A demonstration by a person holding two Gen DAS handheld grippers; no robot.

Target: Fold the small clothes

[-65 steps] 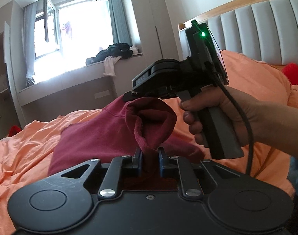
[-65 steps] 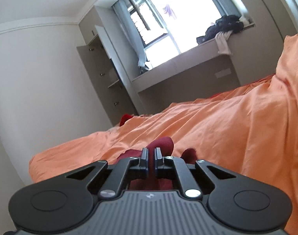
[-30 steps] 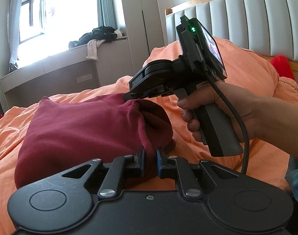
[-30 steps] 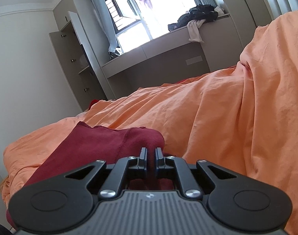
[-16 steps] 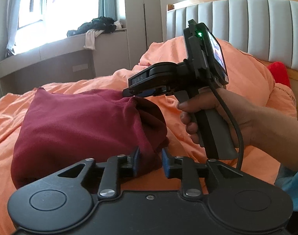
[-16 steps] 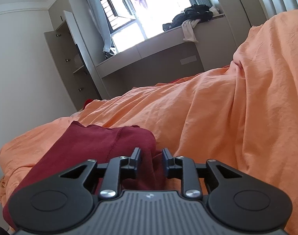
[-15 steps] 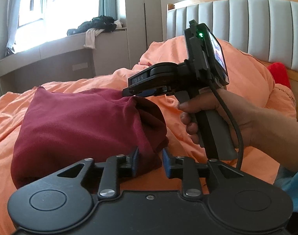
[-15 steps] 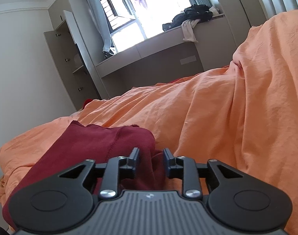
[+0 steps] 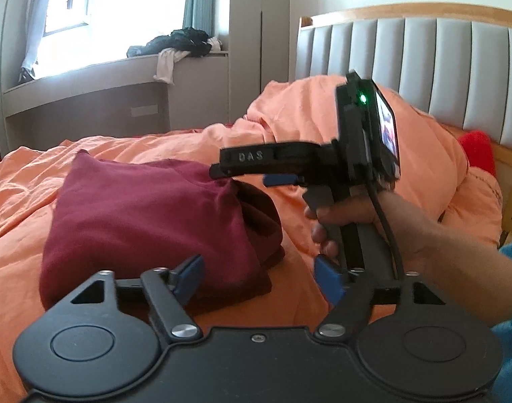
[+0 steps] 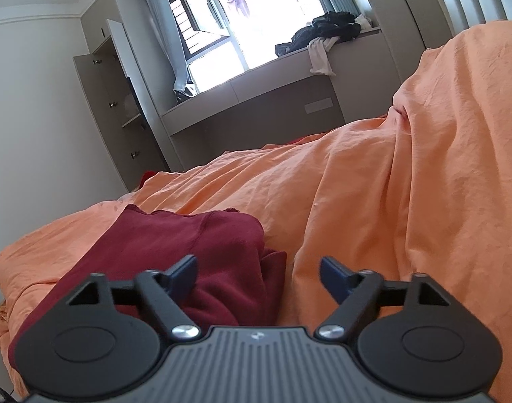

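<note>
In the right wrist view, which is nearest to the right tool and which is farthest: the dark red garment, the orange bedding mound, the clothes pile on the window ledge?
From the right tool, which has just opened:
1. Dark red garment, directly below and left of the blue pads, released.
2. Orange bedding mound, rising behind on the right.
3. Clothes pile on the window ledge, far across the room, upper right.

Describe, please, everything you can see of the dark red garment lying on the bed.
The dark red garment is a soft, knit-looking piece folded over into a rough rectangle, with a stitched seam across its top layer and bunched layers at its near corner. It lies flat on the orange bedcover. The left gripper and the right gripper have just been opening; both stand open at its near edge, the cloth partly between their fingers but no longer pinched.
</note>
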